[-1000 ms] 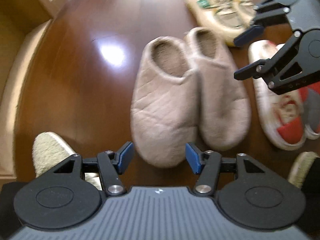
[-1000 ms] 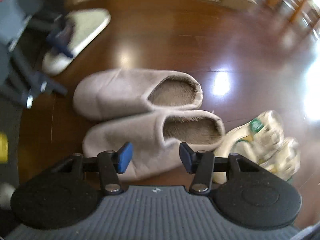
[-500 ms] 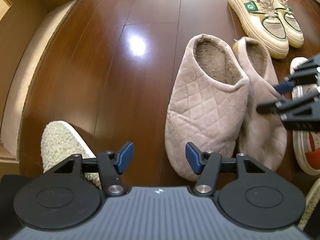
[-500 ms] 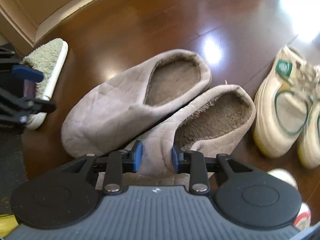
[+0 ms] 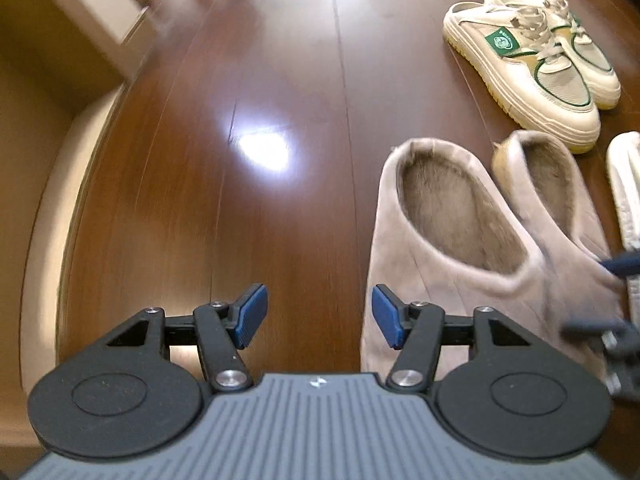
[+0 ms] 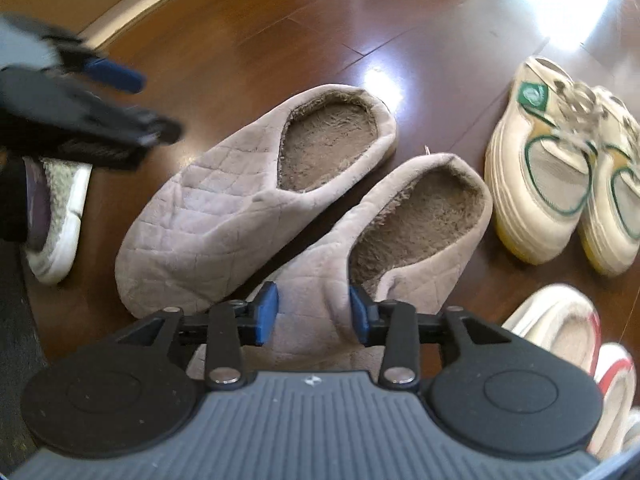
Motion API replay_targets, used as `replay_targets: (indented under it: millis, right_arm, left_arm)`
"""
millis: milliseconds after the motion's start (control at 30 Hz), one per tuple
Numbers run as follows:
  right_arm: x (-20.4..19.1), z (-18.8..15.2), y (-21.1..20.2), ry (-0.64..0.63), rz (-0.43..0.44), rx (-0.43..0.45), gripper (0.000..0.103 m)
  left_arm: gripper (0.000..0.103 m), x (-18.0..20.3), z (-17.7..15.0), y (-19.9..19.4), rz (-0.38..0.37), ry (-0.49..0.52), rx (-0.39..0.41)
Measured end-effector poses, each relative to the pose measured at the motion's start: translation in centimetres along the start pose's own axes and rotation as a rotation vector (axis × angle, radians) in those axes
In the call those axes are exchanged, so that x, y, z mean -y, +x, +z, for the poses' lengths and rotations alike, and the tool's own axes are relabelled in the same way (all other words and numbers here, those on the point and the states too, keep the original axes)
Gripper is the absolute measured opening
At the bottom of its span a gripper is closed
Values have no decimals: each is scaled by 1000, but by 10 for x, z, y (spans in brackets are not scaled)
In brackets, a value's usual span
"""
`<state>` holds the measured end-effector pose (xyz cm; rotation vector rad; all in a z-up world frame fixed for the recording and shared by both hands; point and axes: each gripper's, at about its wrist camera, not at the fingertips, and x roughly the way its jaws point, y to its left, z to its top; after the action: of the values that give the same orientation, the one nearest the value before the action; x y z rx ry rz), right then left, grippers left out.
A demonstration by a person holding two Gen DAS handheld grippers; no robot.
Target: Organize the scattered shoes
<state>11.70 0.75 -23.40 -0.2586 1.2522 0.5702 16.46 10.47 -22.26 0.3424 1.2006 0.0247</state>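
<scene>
The right tongs (image 6: 312, 312) point steeply down over the toe of the nearer quilted beige plush slipper (image 6: 360, 264), one of a pair lying side by side on the dark polished wooden floor (image 6: 280, 40). Their jaws are opening at this moment; the slipper's soft upper sits between the two blue pads (image 6: 266, 312), which seem to touch the fabric on both sides, though whether they press on it cannot be told. The second quilted beige plush slipper (image 6: 224, 208) lies just beside the first, toe to the lower left in the right wrist view, its furry brown lining open to the upper right.

The left tongs (image 5: 318, 316) hang over bare floor with their jaws a good way apart and nothing between them; the second slipper's toe lies just right of the right-hand pad. In the left wrist view the right tongs show only as a blurred dark shape at the right edge.

Beyond the slippers stands a pair of cream low-top sneakers with green trim and a green badge (image 5: 532, 60), side by side. A white shoe with red trim (image 6: 560, 340) lies at the lower right of the right wrist view, and a fluffy grey-white slipper with a white sole (image 6: 60, 216) at its left edge
</scene>
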Motion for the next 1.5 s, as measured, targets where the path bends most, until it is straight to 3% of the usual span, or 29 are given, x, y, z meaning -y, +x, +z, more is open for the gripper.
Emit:
replay_targets:
  millis: [167,233,433,700,833,933,967,1000,1167,1233,1333,1500]
  right_arm:
    - [-7,-18,7,50,-65,36,45]
    - [-7,-23,9,66,-78,53,45]
    - [-2,-28,7,46,-85,28,43]
    - [9,-36,-1,49,-105,-12,42]
    - [14,-39,-7,88,-105,-1,42]
    - [12,-36,-11,81,-112,14,51]
    - [11,-36,-13,78,-119,14,67]
    - [10,-35,-19,77,-136,17,75]
    - [22,-25,-51,99,-160,27,75]
    - [36,-13,-83,79,-164,68,75]
    - [54,-4,-136,-21,-225,112,71]
    - [83,-9,-218,-110,-260,160,37]
  left_arm:
    - [60,14,0,31,-23,65,-41]
    - [59,23,-7,32,-30,85,-22]
    - [55,51,-21,23,-56,207,21]
    - [54,81,-27,8,-156,265,46]
    - [54,100,-31,2,-146,328,74]
    - [54,104,-26,-3,-148,334,73]
    - [54,102,-24,-5,-147,329,69]
    - [56,100,-22,-8,-145,320,65]
    - [57,71,-4,-32,-138,244,71]
    - [57,66,5,-46,-119,225,97]
    - [57,52,30,-81,-107,192,160]
    - [58,55,64,-132,-95,188,205]
